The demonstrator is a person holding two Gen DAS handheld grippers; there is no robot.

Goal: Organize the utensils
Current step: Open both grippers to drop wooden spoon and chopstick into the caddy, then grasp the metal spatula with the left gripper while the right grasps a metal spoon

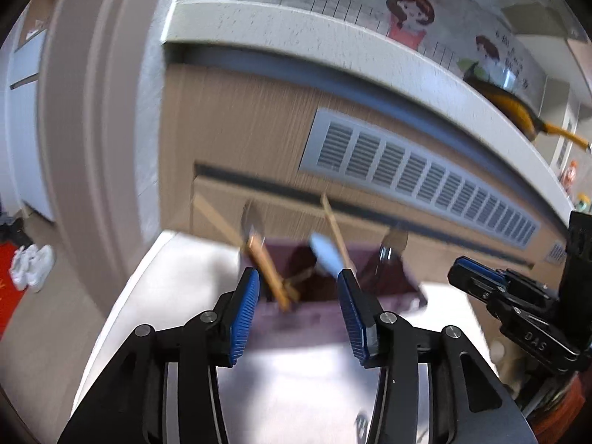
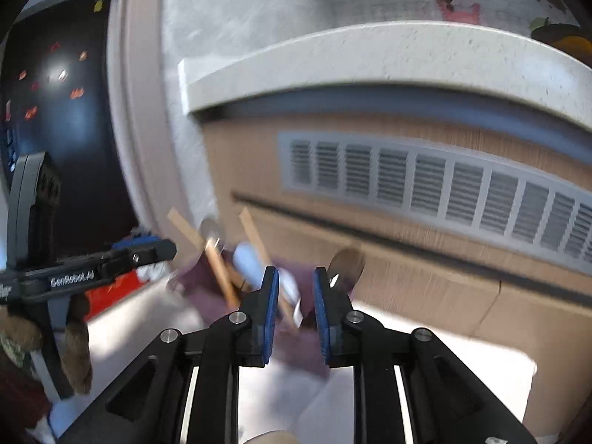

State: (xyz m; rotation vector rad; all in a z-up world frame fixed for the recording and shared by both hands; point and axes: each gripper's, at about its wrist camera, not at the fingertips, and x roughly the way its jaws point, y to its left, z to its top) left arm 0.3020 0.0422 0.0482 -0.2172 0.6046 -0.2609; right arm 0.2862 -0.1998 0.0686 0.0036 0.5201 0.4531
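Both tongs are hovering over a white worktop (image 1: 192, 259), facing a dark holder (image 1: 384, 277) at its far edge that is carrying the utensils (image 1: 325, 255): wooden sticks, a pale blue spatula and what are probably metal spoons, though blur is smearing them.

The left tongs (image 1: 298, 288) are standing wide open and empty, just short of the holder. The right tongs (image 2: 296, 288) are parted more narrowly and are also holding nothing; the blue spatula (image 2: 255, 262) is showing just beyond their gap.

The utensils are leaning loosely and crossing each other, so closing on one is likely to drag or lever a neighbour out. The holder is sitting near the worktop's edge, so a push from either side could tip it off. With the two tongs so near each other, they could also collide.
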